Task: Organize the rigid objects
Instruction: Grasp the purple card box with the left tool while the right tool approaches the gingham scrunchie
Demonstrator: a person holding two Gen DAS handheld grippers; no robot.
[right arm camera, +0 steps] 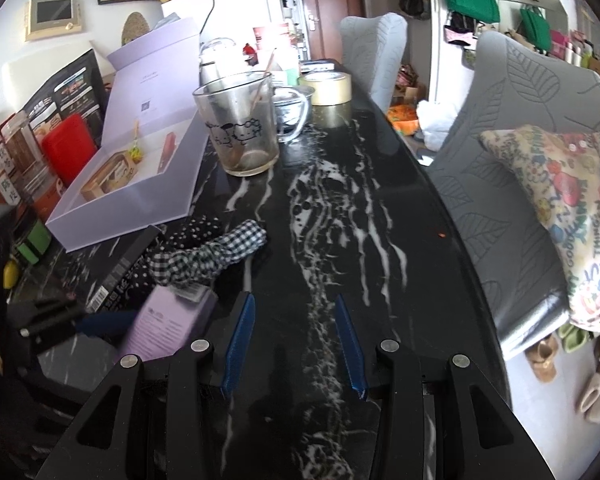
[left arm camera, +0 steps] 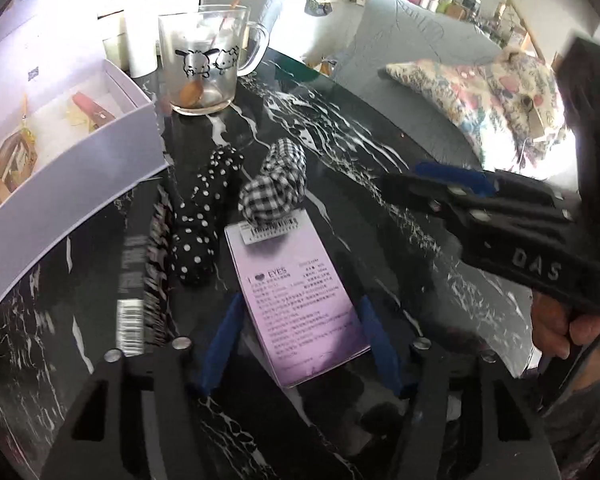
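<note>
A small purple box point(left arm camera: 300, 292) printed with text lies on the black marble table point(left arm camera: 360, 152). It sits slightly askew between the blue fingers of my left gripper point(left arm camera: 302, 298), whose pads rest against its long sides. The right wrist view shows the purple box point(right arm camera: 168, 324) and my left gripper point(right arm camera: 96, 320) at lower left. A long black box point(left arm camera: 140, 280) with a barcode lies just left of it. My right gripper point(right arm camera: 294, 298) hovers open over bare marble, nothing between its fingers. From the left wrist, my right gripper point(left arm camera: 396, 188) shows side-on, right of the box, held by a hand point(left arm camera: 556, 328).
A polka-dot scrunchie point(left arm camera: 204, 216) and a gingham scrunchie point(left arm camera: 276, 184) lie just beyond the purple box. An open lavender gift box point(right arm camera: 140, 168) stands to the left, with a glass mug point(right arm camera: 240, 128) and a tape roll point(right arm camera: 328, 86) behind. Grey chairs point(right arm camera: 520, 140) line the table's right edge.
</note>
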